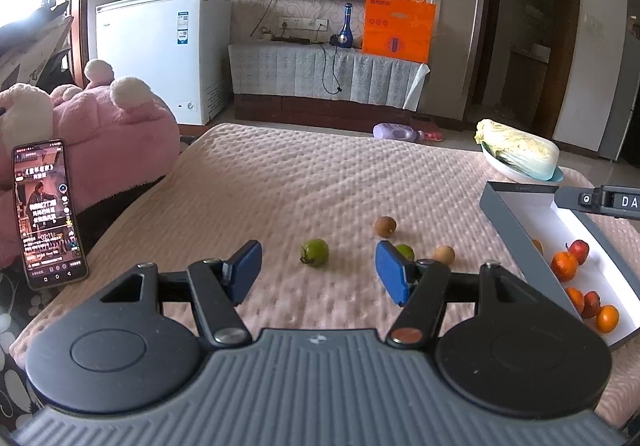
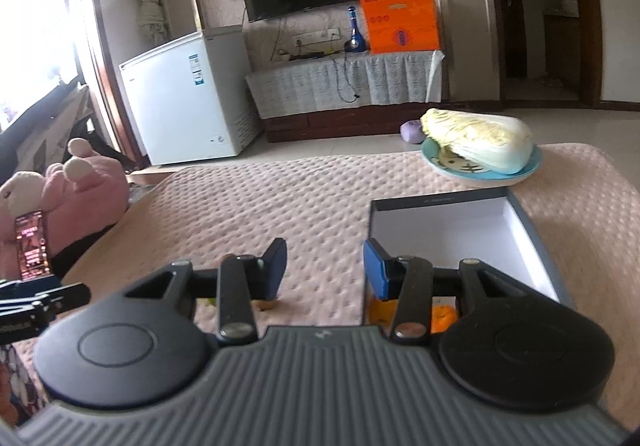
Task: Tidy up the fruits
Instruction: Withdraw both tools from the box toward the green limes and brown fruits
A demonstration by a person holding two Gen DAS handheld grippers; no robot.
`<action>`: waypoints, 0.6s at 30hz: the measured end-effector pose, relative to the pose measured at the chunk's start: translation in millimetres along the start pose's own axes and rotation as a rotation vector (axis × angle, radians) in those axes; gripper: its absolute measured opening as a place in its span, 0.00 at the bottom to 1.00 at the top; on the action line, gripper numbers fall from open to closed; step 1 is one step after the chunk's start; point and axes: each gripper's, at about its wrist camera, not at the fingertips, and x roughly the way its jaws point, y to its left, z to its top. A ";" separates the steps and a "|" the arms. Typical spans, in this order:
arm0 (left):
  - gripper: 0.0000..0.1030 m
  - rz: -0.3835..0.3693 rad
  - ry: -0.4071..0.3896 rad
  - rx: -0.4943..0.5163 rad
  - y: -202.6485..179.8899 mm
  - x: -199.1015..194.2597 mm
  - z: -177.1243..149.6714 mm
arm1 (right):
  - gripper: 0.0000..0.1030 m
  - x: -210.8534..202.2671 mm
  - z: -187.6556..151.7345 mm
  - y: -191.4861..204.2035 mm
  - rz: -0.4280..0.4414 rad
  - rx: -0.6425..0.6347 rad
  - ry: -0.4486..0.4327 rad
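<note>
In the left wrist view a green fruit (image 1: 315,252) lies on the pink quilted cover just beyond my open, empty left gripper (image 1: 318,272). A second green fruit (image 1: 405,251) is half hidden behind the right finger. Two brown fruits (image 1: 385,226) (image 1: 444,254) lie nearby. A grey box with a white inside (image 1: 516,230) at the right holds several orange and red fruits (image 1: 564,266). My right gripper (image 2: 324,266) is open and empty above the box's left wall (image 2: 452,234); orange fruit (image 2: 444,316) shows below its fingers.
A Chinese cabbage on a blue plate (image 1: 518,152) (image 2: 480,144) sits at the far right of the cover. A lit phone (image 1: 48,212) leans against a pink plush toy (image 1: 116,126) at the left. The right gripper's body (image 1: 604,200) reaches over the box.
</note>
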 end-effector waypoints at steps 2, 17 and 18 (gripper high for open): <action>0.67 0.004 0.004 -0.002 1.4 2.8 0.4 | 0.44 2.6 -0.3 2.1 0.003 -0.006 0.004; 0.67 -0.001 0.004 0.001 0.2 29.5 10.4 | 0.44 14.4 -5.5 14.2 0.019 -0.021 0.037; 0.67 0.002 0.004 0.004 0.4 32.0 11.3 | 0.44 16.0 -6.0 14.8 0.019 -0.023 0.042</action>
